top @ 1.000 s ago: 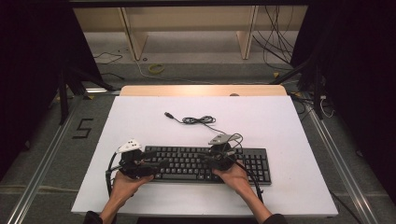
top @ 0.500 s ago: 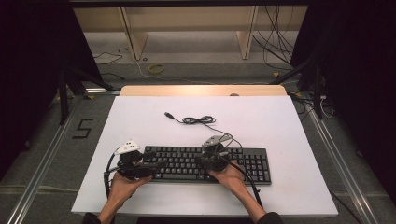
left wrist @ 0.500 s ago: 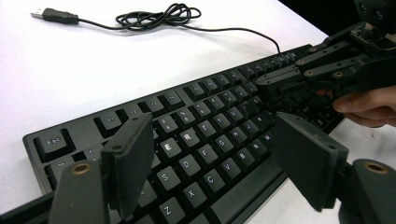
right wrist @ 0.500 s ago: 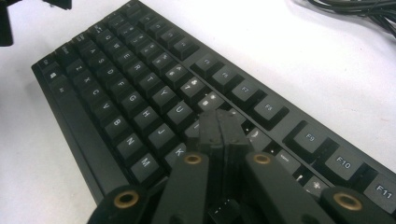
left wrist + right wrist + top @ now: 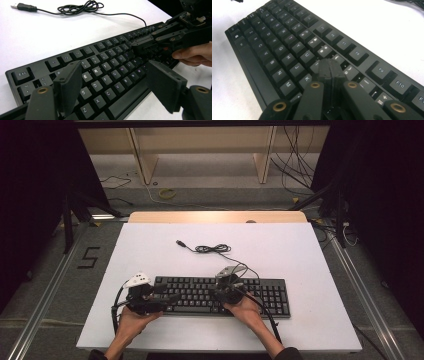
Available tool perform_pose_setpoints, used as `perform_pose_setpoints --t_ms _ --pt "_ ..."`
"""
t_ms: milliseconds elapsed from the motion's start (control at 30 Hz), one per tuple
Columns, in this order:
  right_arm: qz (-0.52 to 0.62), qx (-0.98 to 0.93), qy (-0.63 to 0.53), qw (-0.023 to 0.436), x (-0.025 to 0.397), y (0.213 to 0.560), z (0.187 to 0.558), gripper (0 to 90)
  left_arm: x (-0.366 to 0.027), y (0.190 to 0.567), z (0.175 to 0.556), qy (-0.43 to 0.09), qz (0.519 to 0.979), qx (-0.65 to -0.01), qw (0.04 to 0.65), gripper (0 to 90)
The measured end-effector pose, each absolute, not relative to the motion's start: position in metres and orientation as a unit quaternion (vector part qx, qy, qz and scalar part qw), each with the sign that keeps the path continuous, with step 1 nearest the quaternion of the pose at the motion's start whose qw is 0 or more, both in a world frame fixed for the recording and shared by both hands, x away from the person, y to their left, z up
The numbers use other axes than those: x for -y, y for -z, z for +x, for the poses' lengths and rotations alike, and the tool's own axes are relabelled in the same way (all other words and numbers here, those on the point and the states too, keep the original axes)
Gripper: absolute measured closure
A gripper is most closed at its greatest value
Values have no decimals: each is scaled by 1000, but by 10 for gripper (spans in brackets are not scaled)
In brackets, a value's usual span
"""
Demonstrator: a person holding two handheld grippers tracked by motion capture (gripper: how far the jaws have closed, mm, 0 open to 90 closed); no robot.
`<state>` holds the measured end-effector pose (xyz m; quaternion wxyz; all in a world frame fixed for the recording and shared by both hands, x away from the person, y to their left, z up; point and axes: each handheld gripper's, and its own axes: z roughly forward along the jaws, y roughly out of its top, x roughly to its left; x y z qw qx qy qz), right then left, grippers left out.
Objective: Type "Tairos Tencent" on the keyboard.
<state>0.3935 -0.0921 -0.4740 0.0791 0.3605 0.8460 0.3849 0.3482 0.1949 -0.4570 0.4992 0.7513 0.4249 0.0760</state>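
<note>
Typing looks like your step in hand: the flat black plastic keyboard (image 5: 220, 296) lies along the white table's (image 5: 310, 260) near edge. Your right gripper (image 5: 329, 66), clenched empty, pokes the middle keys. Your left gripper (image 5: 113, 86) hovers released; press down next.

The white worktop (image 5: 320, 255) is the landmark here. Beyond its far edge lies a strip of light wood (image 5: 215, 217), touching it. Further behind, on the grey floor, there is a small yellow ring (image 5: 167, 193) and some loose black wires (image 5: 295, 165). Left of the worktop, a mark like a "5" (image 5: 89, 257) is on the floor.
</note>
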Motion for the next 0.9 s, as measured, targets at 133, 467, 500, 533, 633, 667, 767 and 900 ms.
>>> perform_pose_setpoints --t_ms 133,467,500,533,633,667,767,900 --pt "361 -846 -385 79 92 474 393 900 -195 457 347 -74 750 -426 500 290" --pt "358 -850 -377 88 90 477 393 900 -196 458 347 -77 750 -427 499 290" --pt "358 -850 -377 88 90 477 393 900 -196 458 347 -78 750 -428 499 290" --pt "359 -849 -378 88 90 477 393 900 -197 458 347 -78 750 -428 498 291" --pt "362 -847 -380 85 91 477 393 900 -197 458 349 -80 749 -430 497 293" --pt "364 -845 -382 82 92 476 393 900 -197 458 349 -81 749 -430 497 293" --pt "371 -835 -399 78 96 472 393 900 -198 459 350 -83 749 -431 497 294" --pt "376 -820 -423 79 103 463 392 900 -199 459 350 -84 749 -432 495 294"
